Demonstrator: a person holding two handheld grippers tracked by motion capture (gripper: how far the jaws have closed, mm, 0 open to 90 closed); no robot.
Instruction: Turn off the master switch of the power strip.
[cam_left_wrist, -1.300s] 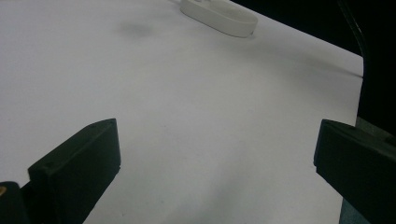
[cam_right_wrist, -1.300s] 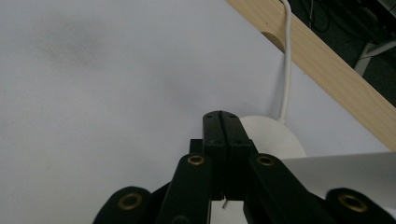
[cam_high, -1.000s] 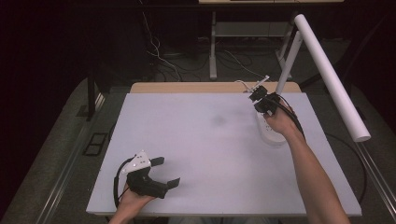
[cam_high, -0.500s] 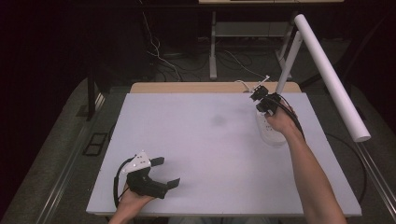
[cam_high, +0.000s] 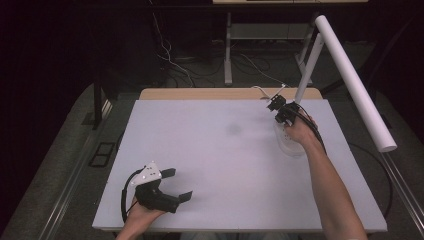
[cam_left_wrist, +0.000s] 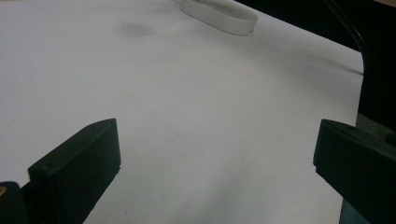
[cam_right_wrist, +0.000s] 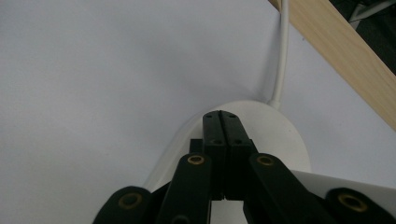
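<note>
- The left gripper (cam_high: 172, 186) lies low on the near left part of the white table top (cam_high: 210, 150), held in the person's left hand (cam_high: 142, 212) at the front edge. Its two black jaws stand spread wide, with bare table between them.
- In the left gripper view the same jaws rise at either side of the picture, well apart, with nothing between them; across the table lies the round white lamp base (cam_left_wrist: 219, 16), and near it a faint grey smudge (cam_left_wrist: 135, 29) on the surface.
- The person's right forearm (cam_high: 332, 190) reaches from the near right corner across to the far right part of the table.
- The right hand (cam_high: 299, 131) holds the right gripper (cam_high: 274, 104) over the lamp base (cam_high: 289, 142), which stands near the far right edge.
- In the right gripper view the right gripper (cam_right_wrist: 221, 116) has its jaws pressed flat together with no gap, nothing seen between them, its tips over the rounded top of the lamp base (cam_right_wrist: 275, 135).
- A white cable (cam_right_wrist: 281, 56) runs from the base toward the wooden strip (cam_right_wrist: 336, 60) along the table's far edge.
- From the base a white stem (cam_high: 307, 70) rises to a long white tube lamp head (cam_high: 355, 82), which slants over the right side.
- Beyond the table, loose cables (cam_high: 170, 55) lie on the dark floor.
</note>
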